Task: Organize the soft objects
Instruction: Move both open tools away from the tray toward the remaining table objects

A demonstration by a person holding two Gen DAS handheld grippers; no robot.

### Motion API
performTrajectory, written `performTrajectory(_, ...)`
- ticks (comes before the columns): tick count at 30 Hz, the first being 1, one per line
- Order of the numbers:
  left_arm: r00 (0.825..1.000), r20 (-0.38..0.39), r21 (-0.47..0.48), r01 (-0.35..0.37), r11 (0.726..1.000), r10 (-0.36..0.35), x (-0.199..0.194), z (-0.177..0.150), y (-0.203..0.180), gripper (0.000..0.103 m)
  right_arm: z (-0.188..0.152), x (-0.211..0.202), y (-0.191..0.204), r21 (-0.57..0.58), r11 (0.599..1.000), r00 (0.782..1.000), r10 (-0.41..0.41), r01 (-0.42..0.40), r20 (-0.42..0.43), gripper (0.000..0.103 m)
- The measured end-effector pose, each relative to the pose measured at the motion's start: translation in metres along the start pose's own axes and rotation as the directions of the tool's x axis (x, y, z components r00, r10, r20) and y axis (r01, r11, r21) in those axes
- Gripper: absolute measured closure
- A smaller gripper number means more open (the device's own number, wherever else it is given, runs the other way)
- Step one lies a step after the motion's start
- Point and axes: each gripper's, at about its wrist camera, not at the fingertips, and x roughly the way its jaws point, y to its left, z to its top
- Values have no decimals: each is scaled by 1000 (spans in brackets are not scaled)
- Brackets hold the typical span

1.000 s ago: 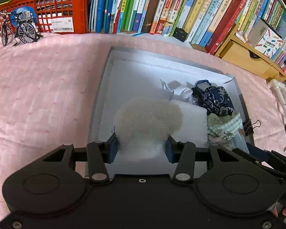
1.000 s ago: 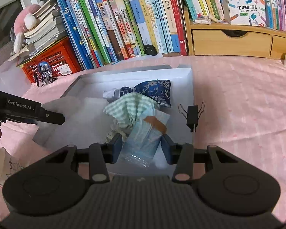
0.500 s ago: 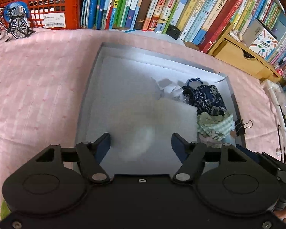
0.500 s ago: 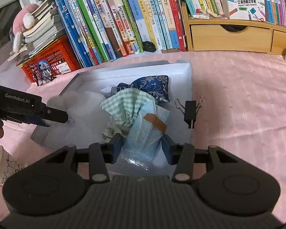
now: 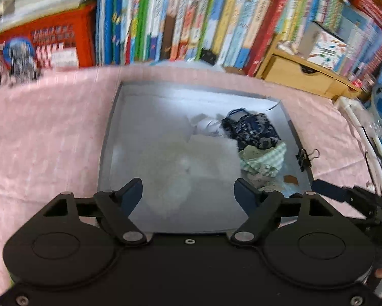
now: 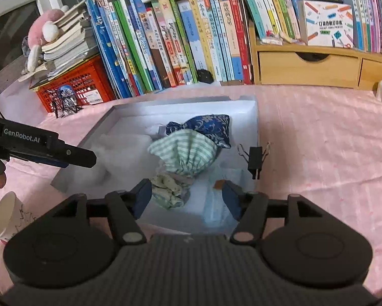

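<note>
Both tongs [image 5: 188, 191] [image 6: 185, 195] opened, fluff [image 5: 170, 178] and packet [image 6: 220, 204] released

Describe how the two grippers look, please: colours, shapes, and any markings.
Both are matte black, with two round discs and blue-padded fingers on hinged links. The left gripper has a smooth body; the right gripper has a ribbed one. White "GenRobot.AI" lettering marks the left gripper's side in the right wrist view.
</note>
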Motion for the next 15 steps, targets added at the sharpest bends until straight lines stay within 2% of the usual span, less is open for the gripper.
performTrajectory(4,998,62,68,-19,997,15,-15,-9,-16,23,0,-10,5,-18,1000,1000,-8,8,25,26)
performTrajectory(9,993,118,98,1,995,-13,-35,-22,-26,20,-6,-31,9,-42,999,997,-13,16,70,22)
performTrajectory(15,979,200,142,-8,990,-21,-59,-48,-31,19,-20,-66,11,-95,994,990,-39,52,134,18)
